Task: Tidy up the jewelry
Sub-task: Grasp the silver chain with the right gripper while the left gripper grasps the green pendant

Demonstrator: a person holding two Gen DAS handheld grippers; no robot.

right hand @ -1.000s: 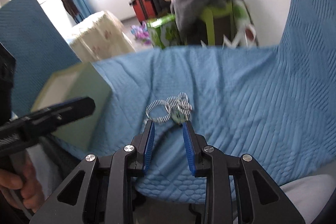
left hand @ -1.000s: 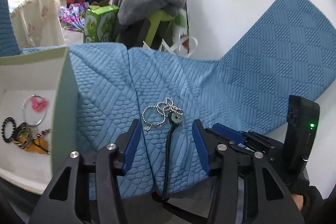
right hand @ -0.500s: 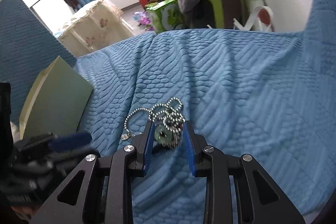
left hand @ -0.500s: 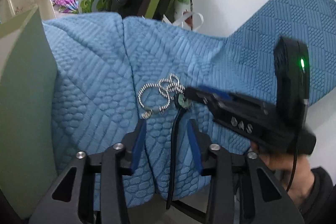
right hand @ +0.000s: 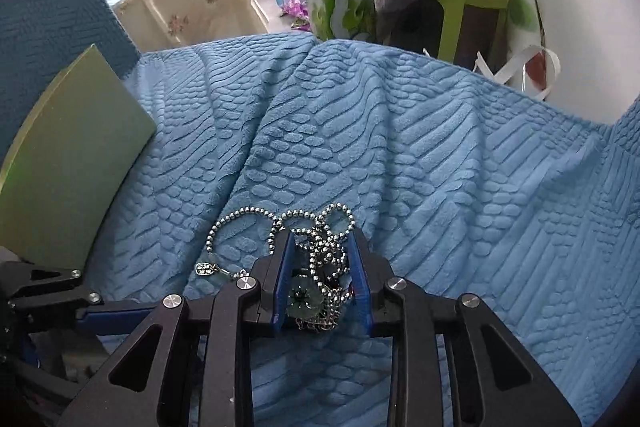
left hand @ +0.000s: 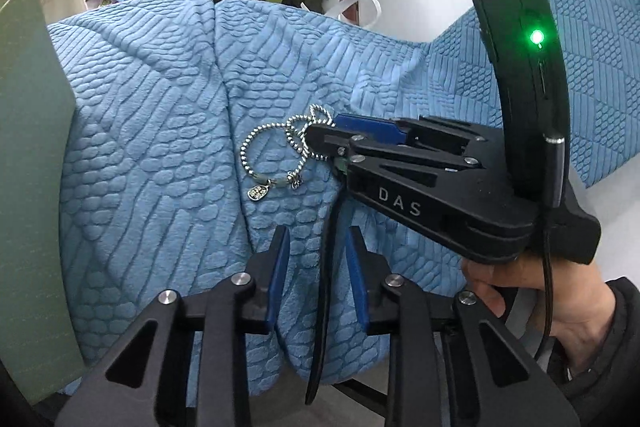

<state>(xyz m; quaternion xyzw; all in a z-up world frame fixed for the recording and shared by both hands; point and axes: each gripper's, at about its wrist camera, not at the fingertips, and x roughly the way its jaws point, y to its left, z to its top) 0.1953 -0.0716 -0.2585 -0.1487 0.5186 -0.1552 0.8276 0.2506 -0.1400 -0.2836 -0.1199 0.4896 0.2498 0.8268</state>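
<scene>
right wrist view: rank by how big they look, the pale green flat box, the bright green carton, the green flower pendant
1. Pale green flat box, though nearness may inflate it.
2. Bright green carton, farther back.
3. Green flower pendant, clearly smallest despite being closest.

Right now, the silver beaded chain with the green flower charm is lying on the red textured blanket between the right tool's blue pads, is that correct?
Not quite: the textured blanket is blue, not red, as the right wrist view shows. The rest holds: the silver beaded chain with the green flower charm lies on it between the blue pads of the right tool.
</scene>
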